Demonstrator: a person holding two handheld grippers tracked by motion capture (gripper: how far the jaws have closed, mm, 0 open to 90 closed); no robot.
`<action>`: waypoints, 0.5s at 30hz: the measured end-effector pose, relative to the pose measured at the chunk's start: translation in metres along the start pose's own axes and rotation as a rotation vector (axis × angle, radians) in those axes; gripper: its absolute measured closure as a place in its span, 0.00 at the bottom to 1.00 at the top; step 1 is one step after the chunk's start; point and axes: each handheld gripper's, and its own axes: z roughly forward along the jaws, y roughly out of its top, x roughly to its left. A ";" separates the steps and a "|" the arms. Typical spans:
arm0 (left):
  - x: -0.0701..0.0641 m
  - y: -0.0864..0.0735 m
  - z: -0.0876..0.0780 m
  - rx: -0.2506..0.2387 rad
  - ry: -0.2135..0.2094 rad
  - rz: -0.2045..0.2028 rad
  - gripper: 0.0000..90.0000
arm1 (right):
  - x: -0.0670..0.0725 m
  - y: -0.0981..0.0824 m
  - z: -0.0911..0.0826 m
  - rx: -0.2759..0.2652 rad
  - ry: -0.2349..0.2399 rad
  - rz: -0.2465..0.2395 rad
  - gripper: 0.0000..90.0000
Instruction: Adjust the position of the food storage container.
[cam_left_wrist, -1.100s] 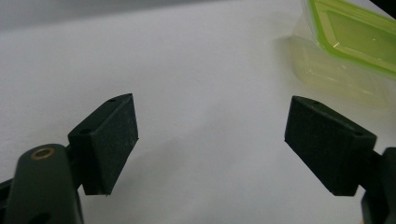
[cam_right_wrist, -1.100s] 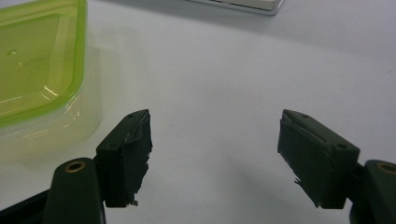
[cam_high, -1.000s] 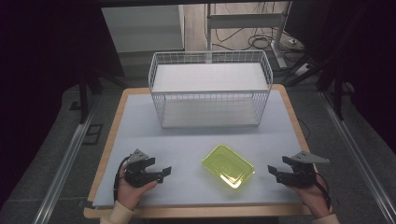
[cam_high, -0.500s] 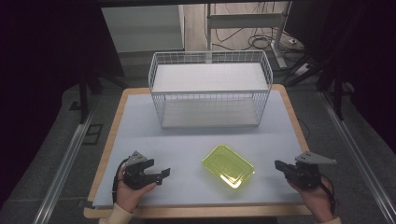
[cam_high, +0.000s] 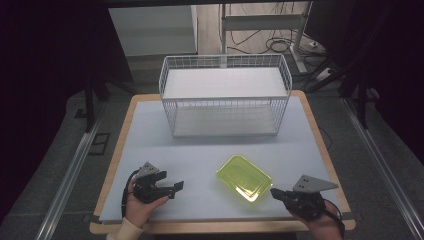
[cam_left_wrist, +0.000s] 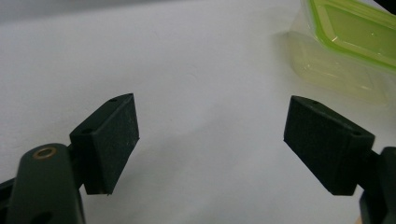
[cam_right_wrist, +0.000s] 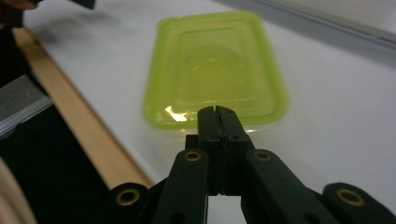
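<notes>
I find no legible text, label, brand or number — not on any surface in these three views.

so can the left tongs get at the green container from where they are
Probably yes. The left tongs stand open, with bare white table between them and the green lidded container. In the left gripper view the container sits ahead and off to one side, nothing blocking.

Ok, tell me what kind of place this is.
Probably a lab or data-recording workspace, not a home: a bare work table holding just a wire basket and a green container, with loose cables on the floor behind.
</notes>
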 end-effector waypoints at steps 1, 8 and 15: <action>0.000 0.000 0.000 0.001 0.000 0.001 0.20 | 0.007 -0.002 0.001 0.005 0.012 -0.006 1.00; 0.000 0.001 0.000 0.001 -0.001 0.003 0.20 | 0.031 -0.014 0.022 0.062 0.050 -0.056 1.00; 0.001 0.000 0.002 0.005 -0.002 0.004 0.20 | 0.046 -0.021 0.038 0.085 0.036 -0.132 1.00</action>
